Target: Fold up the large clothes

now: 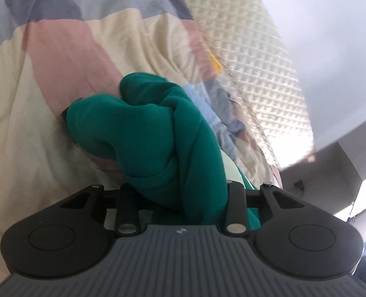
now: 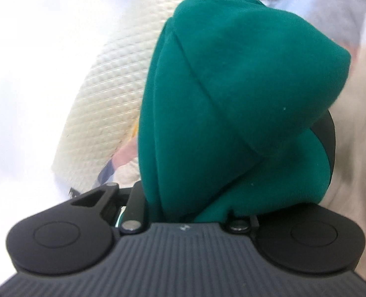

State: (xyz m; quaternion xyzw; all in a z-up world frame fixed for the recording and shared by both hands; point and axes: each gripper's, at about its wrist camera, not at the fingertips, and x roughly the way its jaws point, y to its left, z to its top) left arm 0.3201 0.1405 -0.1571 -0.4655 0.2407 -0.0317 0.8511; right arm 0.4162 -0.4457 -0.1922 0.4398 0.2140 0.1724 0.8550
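A dark green garment (image 1: pixel 158 133) of thick, soft cloth is bunched up in the left wrist view, above a patchwork bedcover (image 1: pixel 34 104). My left gripper (image 1: pixel 126 109) is shut on this bunch. Only a sliver of its left black finger (image 1: pixel 66 112) shows beside the folds. In the right wrist view, another part of the green garment (image 2: pixel 232 86) drapes over and fills my right gripper (image 2: pixel 232 104), which is shut on it. The right finger (image 2: pixel 330 133) peeks out at the cloth's edge, and the left finger is hidden. Both views are blurred.
The bedcover has cream, pink, grey and blue patches. A cream quilted surface with a grid pattern (image 1: pixel 252 57) borders it, also seen in the right wrist view (image 2: pixel 108 91). A pale wall (image 1: pixel 331 24) lies behind, and a small yellow tag (image 1: pixel 215 61) sits at the cover's edge.
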